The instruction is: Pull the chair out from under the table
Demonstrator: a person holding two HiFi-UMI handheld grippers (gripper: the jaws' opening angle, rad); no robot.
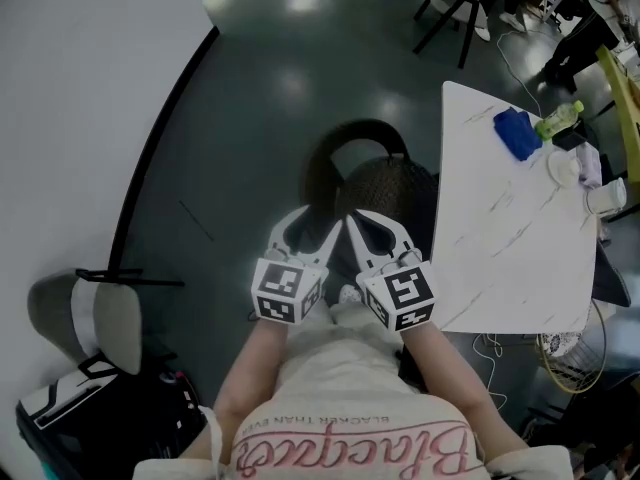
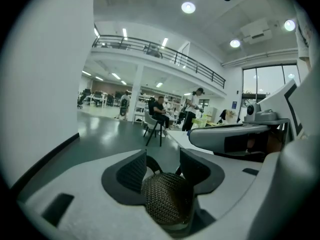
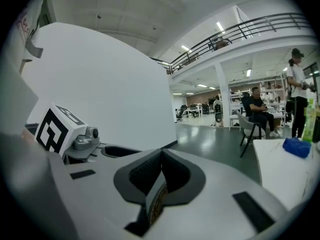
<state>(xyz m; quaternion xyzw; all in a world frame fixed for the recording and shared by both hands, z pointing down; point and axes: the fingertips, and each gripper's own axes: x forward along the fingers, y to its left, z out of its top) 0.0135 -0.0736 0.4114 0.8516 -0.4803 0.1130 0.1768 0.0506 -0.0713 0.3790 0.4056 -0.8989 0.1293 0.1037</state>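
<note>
The chair (image 1: pixel 385 183) is dark, with a woven back and a black curved frame, and stands at the left edge of the white marble table (image 1: pixel 510 238). Both grippers reach side by side to the top of its back. In the left gripper view, my left gripper (image 2: pixel 162 166) (image 1: pixel 305 220) stands open, and the woven chair back (image 2: pixel 167 201) sits low between its spread pads. My right gripper (image 3: pixel 161 170) (image 1: pixel 370 223) is shut on the chair back (image 3: pixel 156 204), which shows edge-on as a thin woven strip pinched between the pads.
On the table lie a blue cloth (image 1: pixel 517 133), a green bottle (image 1: pixel 558 118) and a white cup (image 1: pixel 608 198). A grey chair (image 1: pixel 95 318) and dark bag stand at the lower left by the curved white wall. A wire basket (image 1: pixel 575 353) sits under the table's near corner. People (image 2: pixel 160 113) sit far off.
</note>
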